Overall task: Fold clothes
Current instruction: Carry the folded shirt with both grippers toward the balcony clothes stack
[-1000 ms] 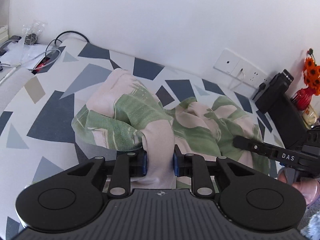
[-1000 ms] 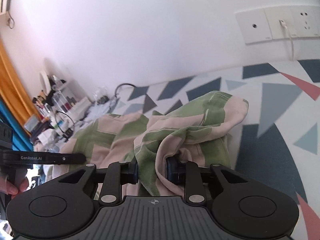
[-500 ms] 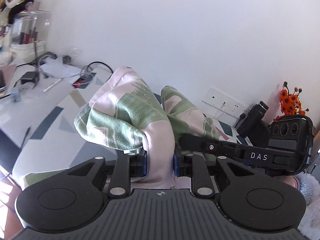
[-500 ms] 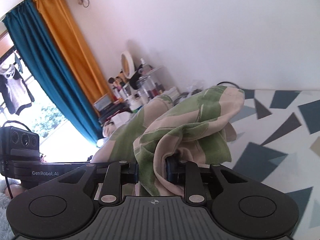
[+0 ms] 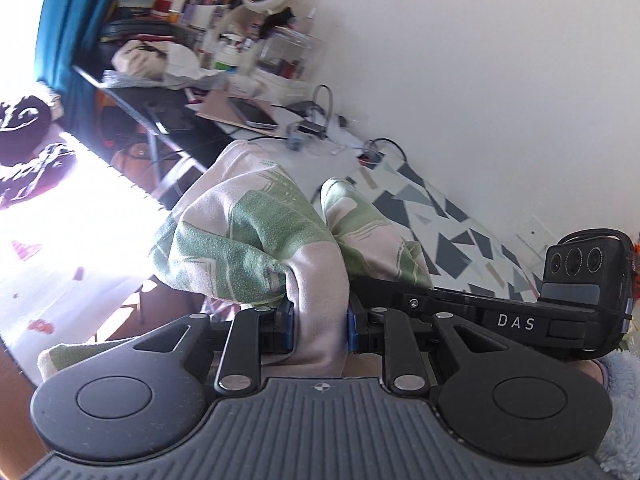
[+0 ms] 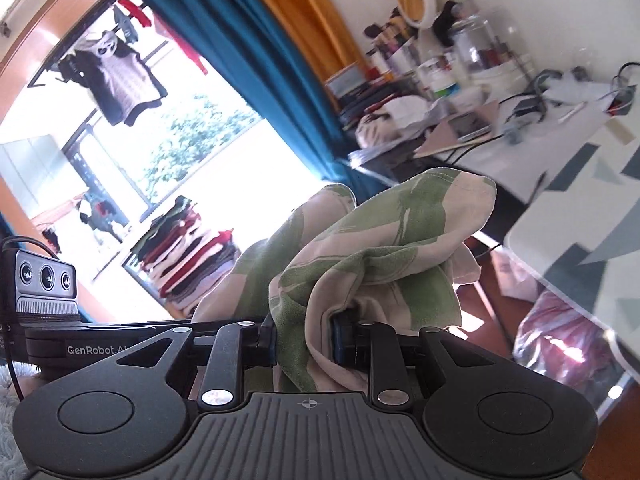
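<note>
Both the left gripper (image 5: 318, 330) and right gripper (image 6: 304, 340) pinch the soft green-and-pink leafy cloth (image 5: 256, 248) mid-frame, probably to carry it without dropping.

White letters reading "DAS" stand on the black side bar of the right gripper (image 5: 516, 322), seen from the left wrist. From the right wrist, the left gripper (image 6: 98, 349) carries "GenRobot.AI" in pale print along its side, though the last letters are half hidden. Nothing else reads clearly; labels on the cluttered counter (image 6: 520, 160) are blurred.
</note>
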{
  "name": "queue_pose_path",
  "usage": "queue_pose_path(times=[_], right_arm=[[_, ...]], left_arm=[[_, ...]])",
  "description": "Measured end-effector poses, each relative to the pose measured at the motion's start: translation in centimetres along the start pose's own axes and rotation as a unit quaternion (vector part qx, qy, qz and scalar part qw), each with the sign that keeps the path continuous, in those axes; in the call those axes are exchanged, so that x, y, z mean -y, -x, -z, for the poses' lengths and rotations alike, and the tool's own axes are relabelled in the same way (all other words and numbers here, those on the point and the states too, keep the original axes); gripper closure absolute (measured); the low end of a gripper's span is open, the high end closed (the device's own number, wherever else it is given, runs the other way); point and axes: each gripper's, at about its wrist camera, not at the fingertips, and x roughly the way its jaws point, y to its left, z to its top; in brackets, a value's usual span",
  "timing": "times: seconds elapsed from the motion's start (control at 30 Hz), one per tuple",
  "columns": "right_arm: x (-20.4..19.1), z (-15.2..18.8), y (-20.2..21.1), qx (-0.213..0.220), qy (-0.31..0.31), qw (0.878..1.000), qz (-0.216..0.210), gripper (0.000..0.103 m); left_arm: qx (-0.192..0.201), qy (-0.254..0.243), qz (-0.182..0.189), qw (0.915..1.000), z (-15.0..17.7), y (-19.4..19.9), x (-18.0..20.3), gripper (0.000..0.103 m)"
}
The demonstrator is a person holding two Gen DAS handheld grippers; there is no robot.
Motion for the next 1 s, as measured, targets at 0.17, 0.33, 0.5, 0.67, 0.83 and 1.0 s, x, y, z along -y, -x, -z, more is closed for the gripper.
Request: queue_pose_path(times=[0.17,0.33,0.5,0.67,0.83,1.0], right_arm=[[-7.1,1.0,-5.6,-0.058,0.041,0.997,-0.041,0.081],[-12.3,1.6,-9.9,-0.092,0.079,0.990,-0.068,0.081],[-15.6,2.3,-15.5,-0.127,0.087,0.984,-0.085,0.081],[-17.8,1.3,-23.6,-0.151,0.083,0.979,-0.108,0.081],[-19.9,-0.5,-31.7,-0.163,0.072,0.977,-0.119,0.081],[-20.9,-3.7,-40.1,-0.152,0.046,0.978,-0.136,0.081]], left_arm=[[0.041,0.056,-0.040,0.9968,1.6,5.5,-4.9,0.079],[0.071,0.098,-0.072,0.9900,2.1,8.9,-9.4,0.079],[0.071,0.117,-0.111,0.9844,1.8,10.5,-14.0,0.079],[0.077,0.138,-0.138,0.9778,0.8,12.0,-20.0,0.079],[0.063,0.136,-0.164,0.9750,-2.9,12.7,-26.9,0.079],[0.053,0.135,-0.169,0.9749,-7.3,12.5,-34.1,0.079]])
